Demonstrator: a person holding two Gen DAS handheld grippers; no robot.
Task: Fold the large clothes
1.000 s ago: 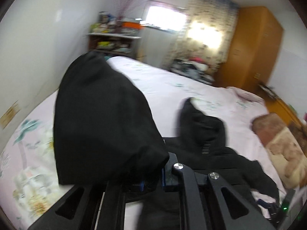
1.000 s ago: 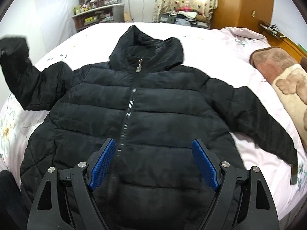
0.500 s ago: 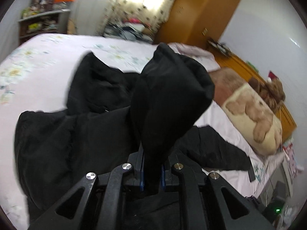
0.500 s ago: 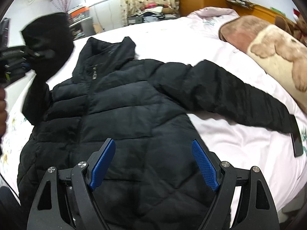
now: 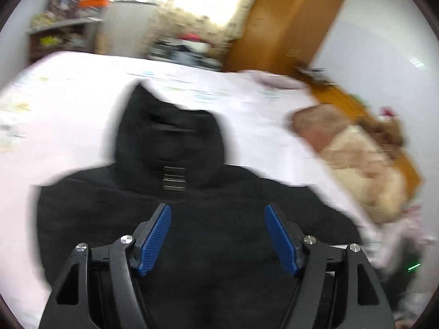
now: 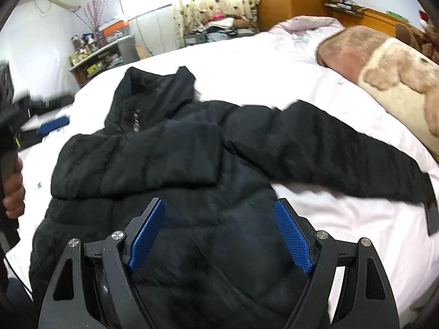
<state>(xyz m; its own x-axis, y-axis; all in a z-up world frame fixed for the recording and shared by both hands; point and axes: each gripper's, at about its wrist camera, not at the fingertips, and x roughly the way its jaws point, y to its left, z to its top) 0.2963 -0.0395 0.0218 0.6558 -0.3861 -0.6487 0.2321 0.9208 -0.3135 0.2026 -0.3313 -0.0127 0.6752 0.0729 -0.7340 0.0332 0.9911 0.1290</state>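
The right hand-held gripper [image 6: 219,235] hangs open and empty above the black jacket's [image 6: 192,192] hem. The left hand-held gripper [image 5: 218,237] is opening, nothing between its pads. The jacket lies flat on the bed [image 6: 274,63], one sleeve [image 6: 142,164] folded across its chest.

Black jacket [image 6: 175,170]; pale pink bedsheet [image 6: 274,63]; blue pads [image 6: 292,237].

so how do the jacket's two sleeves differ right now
The left sleeve is folded across the chest of the black puffer jacket; the right sleeve lies stretched out over the pink bedsheet. The left sleeve's cuff sits on the jacket, the right's on the sheet. Both are black and ungripped.
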